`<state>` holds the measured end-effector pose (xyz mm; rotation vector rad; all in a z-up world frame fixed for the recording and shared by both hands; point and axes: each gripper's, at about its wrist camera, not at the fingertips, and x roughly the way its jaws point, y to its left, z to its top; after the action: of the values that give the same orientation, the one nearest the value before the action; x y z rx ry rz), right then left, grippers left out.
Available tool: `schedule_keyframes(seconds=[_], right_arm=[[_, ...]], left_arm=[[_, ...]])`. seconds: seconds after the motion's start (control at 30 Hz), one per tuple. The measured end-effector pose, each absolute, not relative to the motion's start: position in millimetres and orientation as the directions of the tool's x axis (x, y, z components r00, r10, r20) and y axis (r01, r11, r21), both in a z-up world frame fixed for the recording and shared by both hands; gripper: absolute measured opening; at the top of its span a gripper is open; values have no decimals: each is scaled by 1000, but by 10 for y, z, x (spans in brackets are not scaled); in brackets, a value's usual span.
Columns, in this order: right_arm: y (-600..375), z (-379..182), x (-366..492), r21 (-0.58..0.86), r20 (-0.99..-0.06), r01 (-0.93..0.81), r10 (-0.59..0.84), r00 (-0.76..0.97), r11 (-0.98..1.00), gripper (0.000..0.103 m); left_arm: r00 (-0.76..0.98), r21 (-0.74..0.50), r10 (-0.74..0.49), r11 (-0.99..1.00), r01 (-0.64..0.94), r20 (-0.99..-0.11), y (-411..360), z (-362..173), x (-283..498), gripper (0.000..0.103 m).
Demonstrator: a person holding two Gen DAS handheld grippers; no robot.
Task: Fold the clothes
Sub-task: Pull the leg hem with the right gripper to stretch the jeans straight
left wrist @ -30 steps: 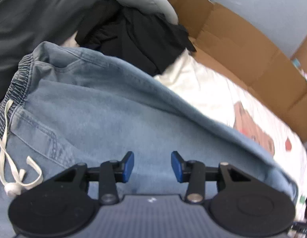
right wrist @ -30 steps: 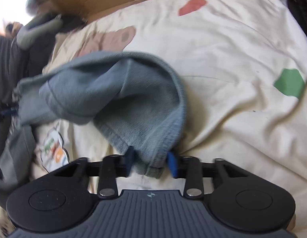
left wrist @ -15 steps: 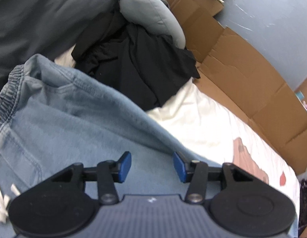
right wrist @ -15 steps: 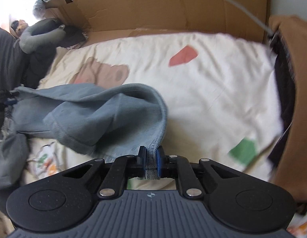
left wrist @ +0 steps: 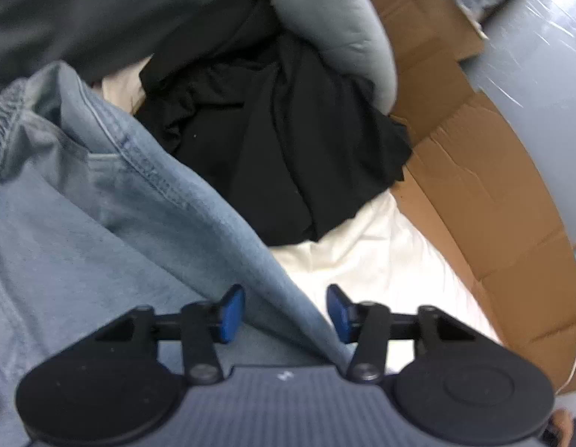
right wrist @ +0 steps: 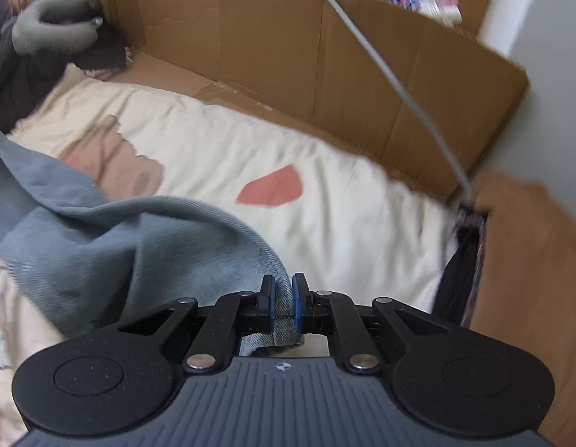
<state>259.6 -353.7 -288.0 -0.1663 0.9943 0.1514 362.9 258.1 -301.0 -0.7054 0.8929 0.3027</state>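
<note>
In the left wrist view, one pair of soft, faded blue denim trousers [left wrist: 113, 223] with stitched seams and a gathered waistband fills the left and lower frame, a raised fold of it running between the two blue-padded fingers of the left gripper [left wrist: 286, 313], whose jaws are closing but not yet pressing; one crumpled black garment [left wrist: 280, 141] lies at upper centre on the cream sheet [left wrist: 381, 272]. In the right wrist view, the right gripper [right wrist: 284, 303] pinches the trousers' hem [right wrist: 284, 331] tight, denim draping to the lower left over the cream sheet, with creased brown cardboard [right wrist: 325, 59] across the top.
</note>
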Motion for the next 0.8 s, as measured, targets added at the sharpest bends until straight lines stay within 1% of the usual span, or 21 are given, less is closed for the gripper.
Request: schedule_keyframes(seconds=[0.03, 0.07, 0.13, 0.3, 0.47, 0.63, 0.7, 0.8], right_arm=[[-3541, -2880, 2663, -92, -842, -213, 39, 539, 973, 8], [-3544, -2880, 2730, -113, -841, -223, 27, 541, 968, 8], [-3554, -2887, 2872, -156, -838, -245, 3, 546, 957, 7], [-3579, -2922, 3203, -211, -828, -242, -42, 559, 947, 7], [-3528, -3016, 3508, -266, -823, -255, -81, 562, 929, 7], [-3443, -3191, 3834, -339, -819, -267, -144, 556, 902, 7], [-3411, -3277, 3961, -368, -817, -264, -175, 549, 891, 7], [-3363, -3385, 4117, -408, -814, -267, -215, 539, 873, 7]], left_arm=[[605, -446, -47, 721, -530, -795, 2623, -3042, 3661, 21], [602, -451, -44, 707, -545, -797, 2667, -3062, 3686, 12], [615, -477, -51, 682, -554, -787, 2746, -3081, 3738, 9], [625, -469, -26, 686, -556, -780, 2739, -3004, 3888, 8], [619, -476, -28, 667, -573, -785, 2811, -2994, 4105, 8], [590, -436, -12, 686, -583, -807, 2798, -3091, 4243, 8], [575, -415, -9, 702, -579, -818, 2774, -3140, 4281, 10], [572, -405, -19, 724, -558, -820, 2732, -3145, 4282, 20]])
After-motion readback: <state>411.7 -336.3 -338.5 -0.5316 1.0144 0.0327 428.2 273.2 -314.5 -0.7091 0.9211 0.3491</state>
